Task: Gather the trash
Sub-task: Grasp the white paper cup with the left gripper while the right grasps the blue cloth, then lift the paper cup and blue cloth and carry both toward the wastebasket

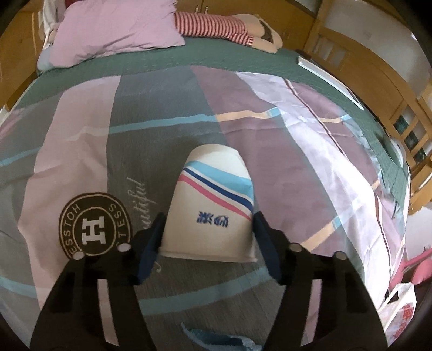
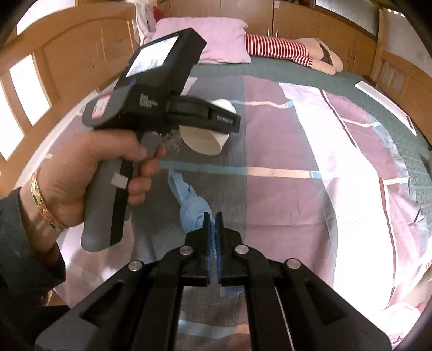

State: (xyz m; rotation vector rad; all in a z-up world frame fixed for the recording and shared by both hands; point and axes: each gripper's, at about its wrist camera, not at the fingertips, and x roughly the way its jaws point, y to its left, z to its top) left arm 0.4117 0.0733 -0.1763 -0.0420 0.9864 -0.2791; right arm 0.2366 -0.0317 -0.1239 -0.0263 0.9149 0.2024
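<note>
A white paper cup [image 1: 213, 205] with blue and pink stripes lies on its side on the bed quilt [image 1: 270, 127]. My left gripper [image 1: 209, 224] is wide open, with one finger at each side of the cup near its rim. In the right wrist view the cup [image 2: 208, 140] shows under the left gripper [image 2: 229, 118], held by a hand. My right gripper [image 2: 213, 221] is shut on a crumpled blue plastic wrapper [image 2: 189, 199], which trails away over the quilt. The wrapper's end also shows in the left wrist view [image 1: 216, 340].
A round brown "H" lid or coaster [image 1: 94, 224] lies left of the cup. A pink pillow [image 1: 116, 29] and a striped doll [image 1: 224, 25] lie at the bed's head. A white flat item [image 1: 332, 78] lies at the right edge. A plastic bag [image 1: 399, 310] hangs off the bed's right side.
</note>
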